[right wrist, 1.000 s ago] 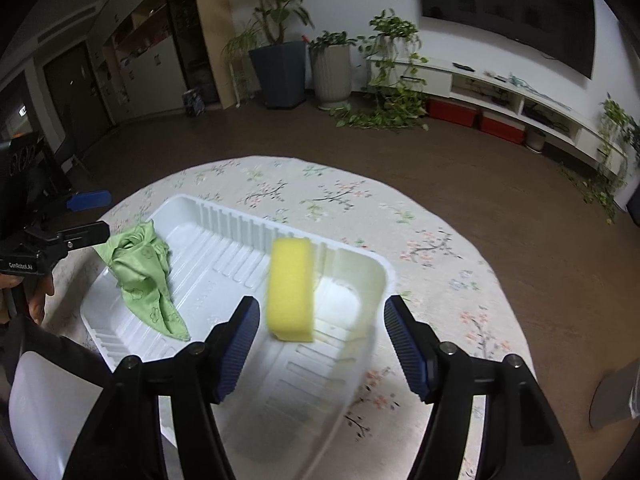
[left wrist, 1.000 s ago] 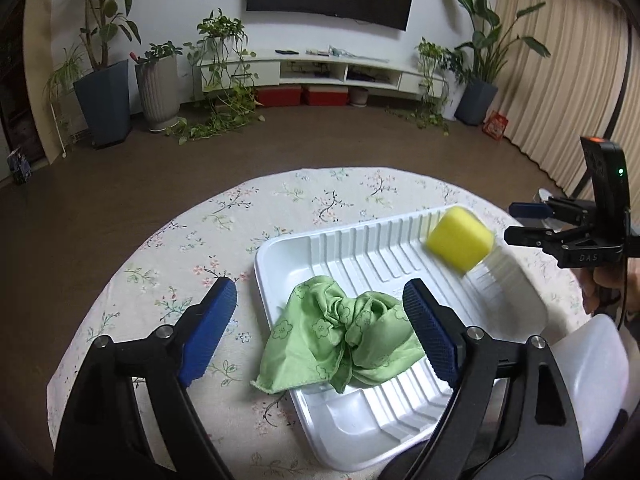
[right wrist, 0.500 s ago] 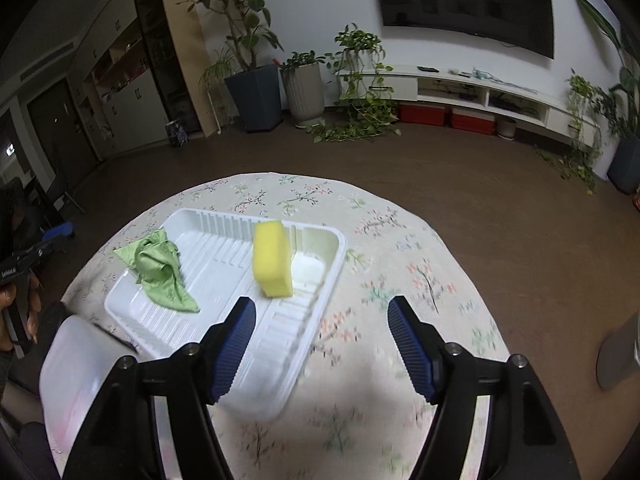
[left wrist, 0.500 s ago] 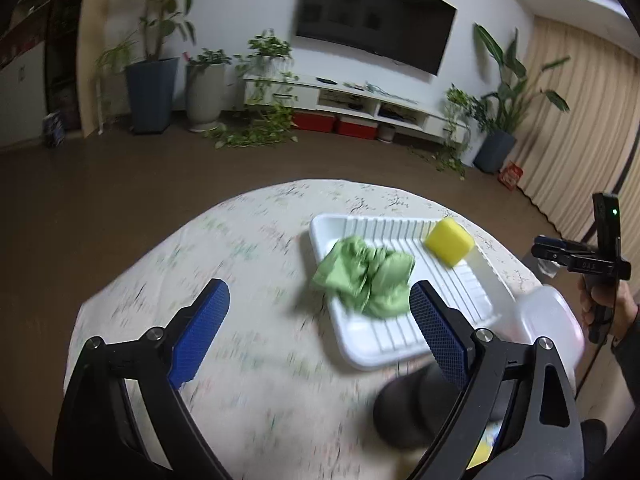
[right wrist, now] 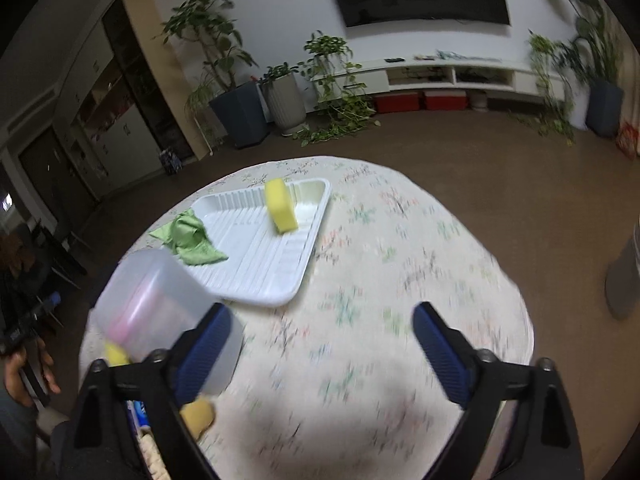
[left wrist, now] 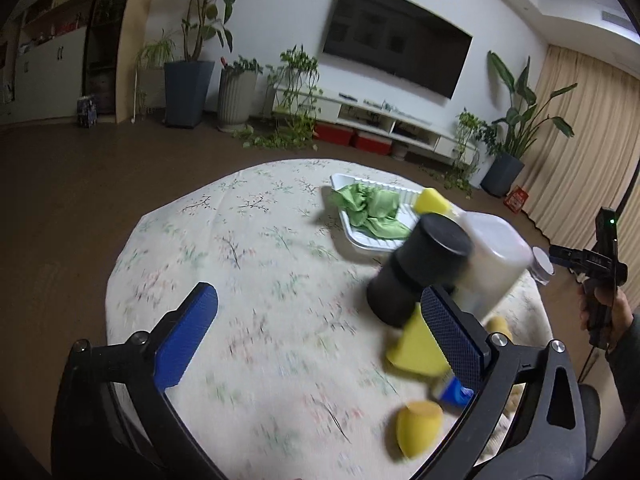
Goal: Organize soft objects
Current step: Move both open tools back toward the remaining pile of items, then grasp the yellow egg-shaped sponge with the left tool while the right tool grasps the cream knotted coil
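A white ribbed tray point(right wrist: 256, 280) sits on the round floral table and holds a green cloth point(right wrist: 190, 236) at its left end and a yellow sponge point(right wrist: 282, 206) standing on edge. In the left wrist view the tray point(left wrist: 360, 240), cloth point(left wrist: 370, 210) and sponge point(left wrist: 428, 200) lie far off. My left gripper point(left wrist: 320, 328) is open and empty, pulled back above the table. My right gripper point(right wrist: 322, 348) is open and empty, also well back from the tray. A yellow sponge wedge point(left wrist: 416, 350) and a yellow egg-shaped sponge point(left wrist: 418, 426) lie near my left gripper's right finger.
A black cylinder point(left wrist: 416, 268) and a translucent plastic container point(left wrist: 492, 264) stand between my left gripper and the tray. The container also shows in the right wrist view point(right wrist: 160, 308). A blue-labelled item point(left wrist: 454, 394) lies by the sponges. The table edge point(left wrist: 116, 280) drops to brown floor.
Both grippers have pulled back and up from the tray, still open. The tray now looks small and far. The black cylinder, container and loose yellow sponges have come into view.
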A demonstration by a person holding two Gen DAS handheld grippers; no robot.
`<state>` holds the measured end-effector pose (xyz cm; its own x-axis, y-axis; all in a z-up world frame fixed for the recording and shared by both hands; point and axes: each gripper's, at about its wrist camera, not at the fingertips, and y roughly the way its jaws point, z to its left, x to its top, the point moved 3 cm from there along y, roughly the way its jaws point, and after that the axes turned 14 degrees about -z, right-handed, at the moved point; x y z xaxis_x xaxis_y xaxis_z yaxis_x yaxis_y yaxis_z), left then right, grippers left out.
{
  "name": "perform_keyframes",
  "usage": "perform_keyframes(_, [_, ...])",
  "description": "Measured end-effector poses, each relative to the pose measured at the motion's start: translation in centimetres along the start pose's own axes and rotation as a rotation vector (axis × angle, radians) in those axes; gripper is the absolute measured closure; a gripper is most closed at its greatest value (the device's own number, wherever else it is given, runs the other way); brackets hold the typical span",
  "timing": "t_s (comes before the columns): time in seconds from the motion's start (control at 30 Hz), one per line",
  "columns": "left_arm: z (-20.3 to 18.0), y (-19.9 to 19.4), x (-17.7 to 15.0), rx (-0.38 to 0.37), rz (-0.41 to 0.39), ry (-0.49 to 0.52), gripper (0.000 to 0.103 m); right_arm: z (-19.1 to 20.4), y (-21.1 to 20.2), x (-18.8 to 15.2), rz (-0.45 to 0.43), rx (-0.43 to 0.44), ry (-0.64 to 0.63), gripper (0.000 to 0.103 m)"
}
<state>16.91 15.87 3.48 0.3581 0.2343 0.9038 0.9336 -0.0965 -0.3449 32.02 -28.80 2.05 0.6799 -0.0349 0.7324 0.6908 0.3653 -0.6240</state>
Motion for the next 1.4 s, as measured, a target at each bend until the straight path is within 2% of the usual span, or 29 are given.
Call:
perform_keyframes(0.1, [-1.6,-2.3,-1.3,-0.007,-0.029,0.001,0.000,0.3,-2.7,-1.8,-0.018,0.008,0.052,0.000])
perform_keyframes(0.2, [-3.6,-3.8,-2.6,-0.019,-0.020,0.016,0.000,1.1,-5.0,-3.8,-0.024,-0.003,0.093,0.000])
perform_keyframes(0.37, [-6.3,-5.6,-4.8,-0.028,-0.004,0.035,0.000,4.2,-8.8,-8.3,-0.028,0.029,0.130,0.000])
perform_keyframes(0.7, [-9.5,-7.4,-10.3,-0.021,0.080,0.057,0.000,10.6,-11.7,-15.9,0.013,0.068,0.107,0.000])
perform_keyframes(0.83, [-9.8,-7.2,-11.2,-0.014,0.102,0.067,0.000,13.0,-12.2,-17.5,0.018,0.081,0.050,0.000])
perform_keyframes(1.07, [-10.7,-6.2,-11.4,-0.018,0.107,0.101,0.000,16.1,-12.1,-18.2,-0.001,0.088,-0.039,0.000])
perform_keyframes(1.4, [-10.5,-3.2,-11.1,-0.010,0.164,0.107,0.000,17.3,-10.7,-18.3,0.008,0.087,-0.078,0.000])
